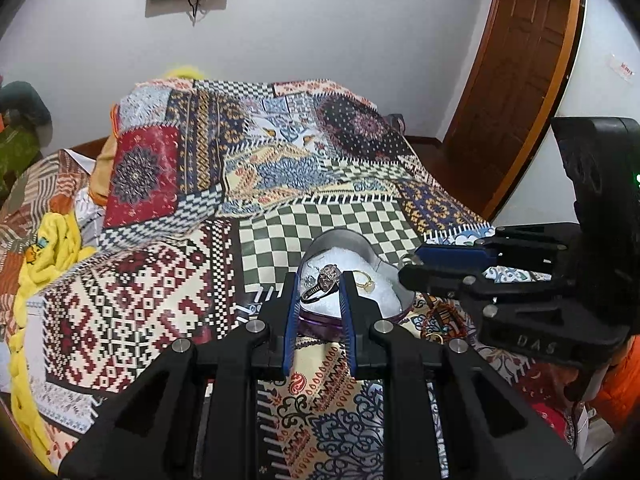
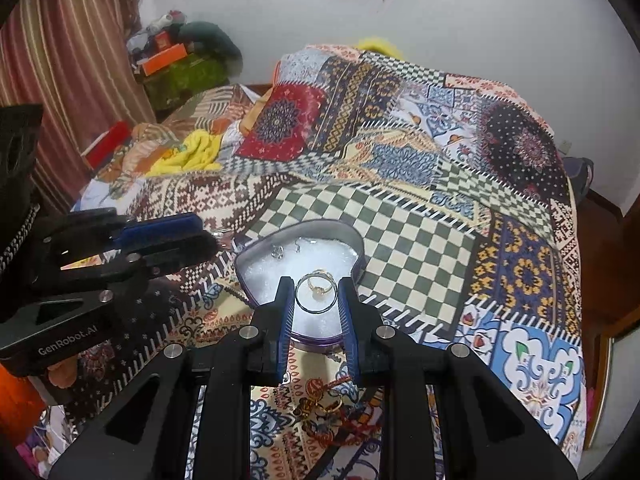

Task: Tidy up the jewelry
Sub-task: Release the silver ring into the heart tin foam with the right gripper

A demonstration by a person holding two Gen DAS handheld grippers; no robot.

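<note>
A heart-shaped metal box (image 1: 394,300) with white padding lies on the patterned bedspread; it also shows in the right wrist view (image 2: 362,256). My left gripper (image 1: 320,284) is shut on a silver ring with a large stone cluster (image 1: 326,278), held over the box. My right gripper (image 2: 316,294) is shut on a thin silver hoop ring (image 2: 316,310) above the box. A gold ring (image 1: 365,280) lies on the padding, also seen through the hoop in the right wrist view (image 2: 320,286). Small silver earrings (image 2: 277,252) lie at the box's far side.
Red-and-gold thread jewelry (image 2: 332,408) lies on the bedspread in front of the box. A patchwork blanket (image 1: 200,240) covers the bed. A yellow cloth (image 1: 36,256) lies at the left. A wooden door (image 1: 520,80) stands at the right.
</note>
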